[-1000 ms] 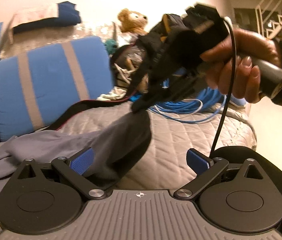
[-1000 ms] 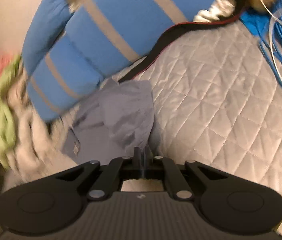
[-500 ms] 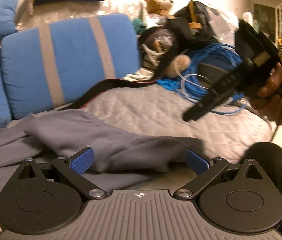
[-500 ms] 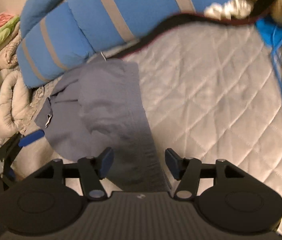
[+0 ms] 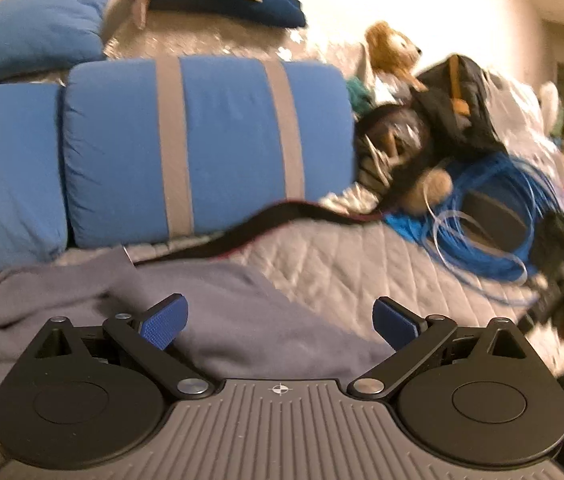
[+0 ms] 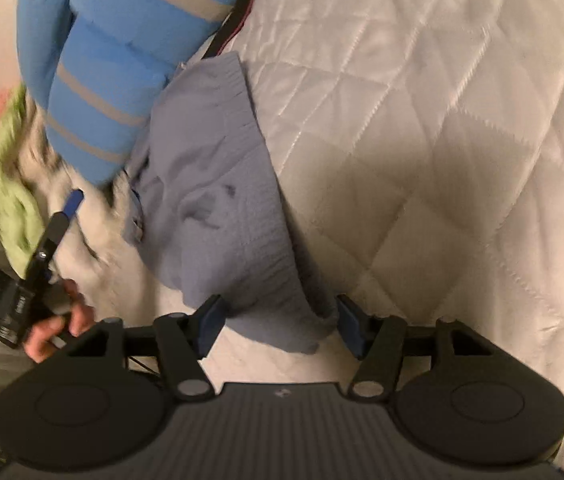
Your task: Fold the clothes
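Two grippers over one grey garment (image 6: 217, 184) here, and it lies crumpled on the quilted bedcover (image 6: 422, 128), running lengthwise from the blue striped cushions (image 5: 209, 148) down toward the person. The right gripper (image 6: 277, 330) has the near hem end sitting right between its blue pads, jaws closing but not pinching yet as far as the wrist view shows, so it's clearly the nearer one for the next grab. The left gripper (image 5: 279, 318) hangs spread wide over the other part of the cloth, nothing clamped; the fabric looks to be under the fingers rather than between them.

Stuff around: a black strap (image 5: 282, 224) snakes along the cushion edge and touches the far end of the garment, which could snag if that end gets lifted. A coil of blue cable (image 5: 494, 216), a dark bag (image 5: 458, 104) and a teddy bear (image 5: 392, 52) sit well off to the side. A green and beige laundry pile (image 6: 13, 184) is beside the cushions.
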The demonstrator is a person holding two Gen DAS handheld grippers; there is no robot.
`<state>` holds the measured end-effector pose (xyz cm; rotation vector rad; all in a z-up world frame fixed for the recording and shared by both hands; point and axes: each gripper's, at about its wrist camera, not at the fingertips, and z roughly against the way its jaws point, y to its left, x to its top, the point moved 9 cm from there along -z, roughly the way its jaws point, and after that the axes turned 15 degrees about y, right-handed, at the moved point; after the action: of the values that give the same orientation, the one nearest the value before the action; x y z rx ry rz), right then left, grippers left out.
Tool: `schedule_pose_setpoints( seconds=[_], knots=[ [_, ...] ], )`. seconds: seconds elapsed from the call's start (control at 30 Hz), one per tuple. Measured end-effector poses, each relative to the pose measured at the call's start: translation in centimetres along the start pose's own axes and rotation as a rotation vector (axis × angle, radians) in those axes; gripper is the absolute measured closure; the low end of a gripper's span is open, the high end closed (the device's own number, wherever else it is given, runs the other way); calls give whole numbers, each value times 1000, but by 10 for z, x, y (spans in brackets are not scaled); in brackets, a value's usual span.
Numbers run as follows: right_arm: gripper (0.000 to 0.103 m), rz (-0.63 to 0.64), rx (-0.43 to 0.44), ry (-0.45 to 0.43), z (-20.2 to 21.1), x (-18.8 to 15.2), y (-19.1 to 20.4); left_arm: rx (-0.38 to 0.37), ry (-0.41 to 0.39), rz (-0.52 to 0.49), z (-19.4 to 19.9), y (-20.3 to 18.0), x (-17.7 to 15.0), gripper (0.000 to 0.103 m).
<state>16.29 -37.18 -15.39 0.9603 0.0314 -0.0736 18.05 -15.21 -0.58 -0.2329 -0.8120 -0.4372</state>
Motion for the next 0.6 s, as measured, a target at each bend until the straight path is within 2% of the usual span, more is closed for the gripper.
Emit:
schedule_pose_setpoints(
  seconds=[0.03,0.07,0.13,0.23,0.4,0.47,0.6],
  knots=[
    [57,-9,18,-14,0,2,0,0,-6,7,-3,3,4,2],
    [91,-13,16,-29,0,2,2,0,-11,14,-7,6,7,2],
    [92,33,-27,-60,0,4,13,2,-11,22,-15,12,12,2],
    [92,224,-121,-113,3,-6,56,9,2,63,-24,27,18,2],
    [92,604,-437,-218,-9,-49,134,-70,-5,207,-21,54,22,3],
    [92,706,-513,-229,-25,-69,152,-83,-3,232,-20,61,22,3],
    [92,783,-579,-213,-56,-91,161,-98,18,207,-24,54,23,3]
  ],
)
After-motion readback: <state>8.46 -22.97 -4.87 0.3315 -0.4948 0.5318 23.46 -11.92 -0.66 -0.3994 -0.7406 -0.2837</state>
